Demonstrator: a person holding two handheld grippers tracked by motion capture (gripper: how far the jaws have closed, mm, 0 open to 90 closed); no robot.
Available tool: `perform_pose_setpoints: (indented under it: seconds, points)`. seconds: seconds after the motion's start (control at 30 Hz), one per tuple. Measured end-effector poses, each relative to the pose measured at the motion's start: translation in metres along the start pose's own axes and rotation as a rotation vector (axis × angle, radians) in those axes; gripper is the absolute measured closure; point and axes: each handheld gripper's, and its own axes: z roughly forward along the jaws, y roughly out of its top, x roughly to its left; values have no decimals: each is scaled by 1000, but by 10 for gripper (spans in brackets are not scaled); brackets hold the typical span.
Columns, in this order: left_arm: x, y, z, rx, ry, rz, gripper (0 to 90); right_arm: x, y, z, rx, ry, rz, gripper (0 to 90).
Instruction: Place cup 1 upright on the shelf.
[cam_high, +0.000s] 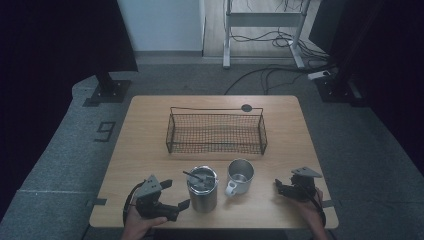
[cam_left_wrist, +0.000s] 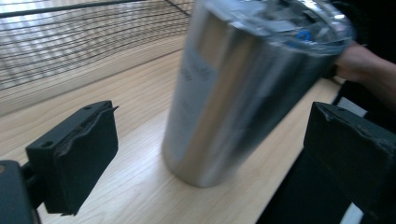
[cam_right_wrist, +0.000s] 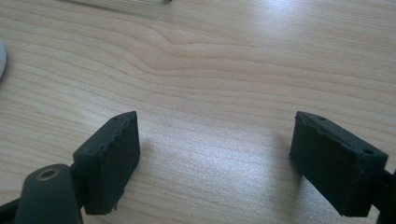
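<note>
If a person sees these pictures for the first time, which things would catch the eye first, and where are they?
Probably the steel tumbler with a clear lid, standing at the table's near edge, with the open left gripper beside it. Right of it stands a metal mug with a white handle. Behind both sits an empty wire basket in the middle of the wooden table.
</note>
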Motion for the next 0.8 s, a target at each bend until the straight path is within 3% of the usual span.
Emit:
perform_pose_setpoints:
  seconds: [0.13,0.5,0.8]
  points:
    - [-6,1,6,2,-15,13,2,0,0,0,0,0,1,157]
    - [-13,5,27,-10,-2,28,0,0,0,0,0,-1,0,157]
    - [-20,16,65,-19,44,72,0,-1,0,-1,-1,-15,14,166]
